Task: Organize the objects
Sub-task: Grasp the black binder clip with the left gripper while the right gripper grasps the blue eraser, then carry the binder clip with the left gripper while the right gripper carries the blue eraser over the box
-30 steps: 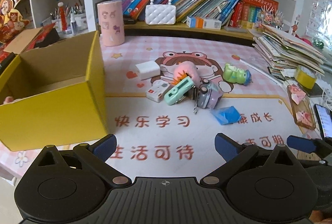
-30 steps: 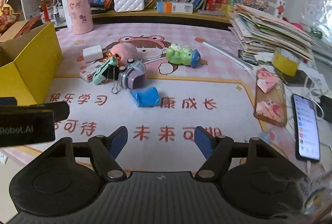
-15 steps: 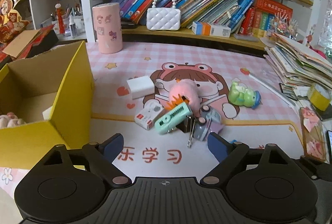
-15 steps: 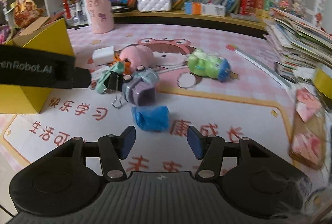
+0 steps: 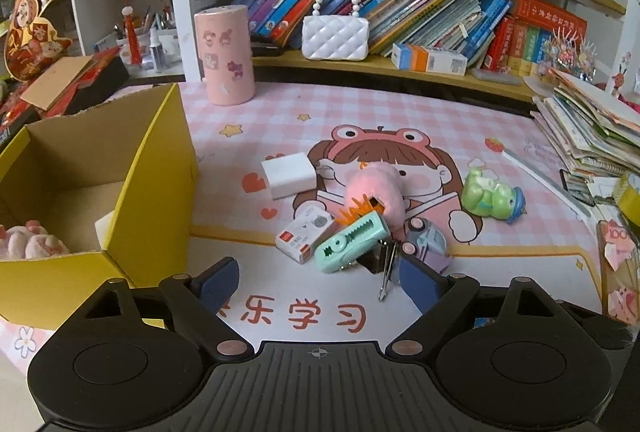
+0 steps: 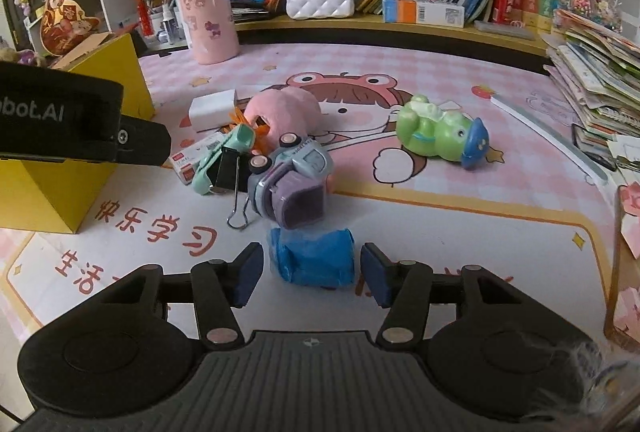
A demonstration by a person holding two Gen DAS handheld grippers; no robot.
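From the left wrist view, the left hand-held gripper (image 5: 318, 282) stands wide apart and empty above the bench's pink cartoon mat (image 5: 400, 112). The open yellow cardboard box (image 5: 152, 192) shows its inside, with a pink plush toy (image 5: 32, 242) in it.

The right wrist view alone shows the crumpled blue plastic packet (image 6: 312, 256) lying between the spread, non-touching fingers of the right hand-held gripper (image 6: 312, 274), just before the lilac toy car (image 6: 292, 180).
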